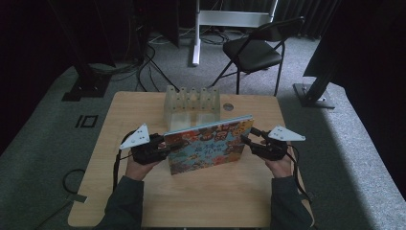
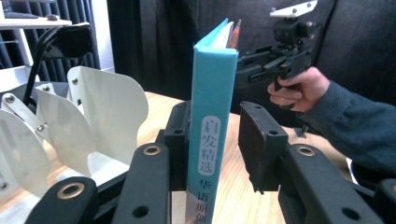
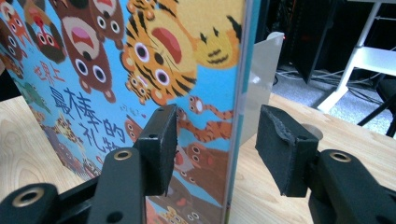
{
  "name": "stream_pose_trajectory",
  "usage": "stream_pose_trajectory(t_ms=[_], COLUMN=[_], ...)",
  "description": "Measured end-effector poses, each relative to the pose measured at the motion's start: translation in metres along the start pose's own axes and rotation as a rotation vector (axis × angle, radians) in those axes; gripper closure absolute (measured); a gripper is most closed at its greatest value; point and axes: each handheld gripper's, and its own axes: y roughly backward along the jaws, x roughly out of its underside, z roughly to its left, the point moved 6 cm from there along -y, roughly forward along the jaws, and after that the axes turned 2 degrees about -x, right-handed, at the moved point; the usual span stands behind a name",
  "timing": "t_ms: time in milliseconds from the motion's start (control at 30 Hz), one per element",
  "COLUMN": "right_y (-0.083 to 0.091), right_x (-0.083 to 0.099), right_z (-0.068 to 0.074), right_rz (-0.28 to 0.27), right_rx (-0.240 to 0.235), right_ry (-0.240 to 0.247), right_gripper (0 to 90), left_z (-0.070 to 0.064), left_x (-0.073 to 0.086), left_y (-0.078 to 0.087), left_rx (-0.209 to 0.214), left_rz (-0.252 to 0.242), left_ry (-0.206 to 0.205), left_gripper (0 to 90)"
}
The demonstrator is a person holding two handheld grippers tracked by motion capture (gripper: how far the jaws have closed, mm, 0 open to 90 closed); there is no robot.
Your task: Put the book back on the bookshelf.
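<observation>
The fingers [image 2: 261,144] of the left gripper [image 1: 152,147] are standing spread on either side of the book [image 1: 209,143], one pad lying against the teal spine and the other a clear gap away, so they are bracketing it rather than clamping it. The right gripper [image 1: 253,143], seen in its own view, is likewise spread: its near finger [image 3: 159,144] is lying over the picture cover, while the far one is standing apart beyond the book's edge. Whether that near pad is actually pressing the cover cannot be told.

The book is standing upright on its lower edge at the middle of the tabletop [image 1: 201,201], its bright cover facing the person. A gripper at each end is probably serving to keep so thin a thing from toppling while it is being steered.

Behind it, toward the upper middle of the high view, a white divider rack [image 1: 191,103] is waiting with its slots facing up. Holding the book vertical, spine outward, seems meant to match those slots, since it could then slide between two dividers without turning.
</observation>
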Motion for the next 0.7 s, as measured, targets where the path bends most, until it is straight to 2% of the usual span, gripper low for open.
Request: stream_pose_trajectory(t_ms=[133,500,700], right_y=[0.002,0.007,0.007], right_x=[0.003,0.013,0.018], right_z=[-0.002,-0.010,-0.012], right_rz=[0.001,0.020,0.031], right_rx=[0.003,0.024,0.031], right_ry=[-0.010,-0.029,-0.037], right_gripper=[47.8,47.8,47.6], left_z=[-0.002,-0.002,-0.002], left_x=[0.003,0.007,0.008], left_y=[-0.002,-0.006,-0.008], left_rx=[-0.011,-0.023,-0.032], left_rz=[0.007,-0.005,-0.026], left_ry=[0.001,0.008,0.012], left_gripper=[63.6,65.7,67.0])
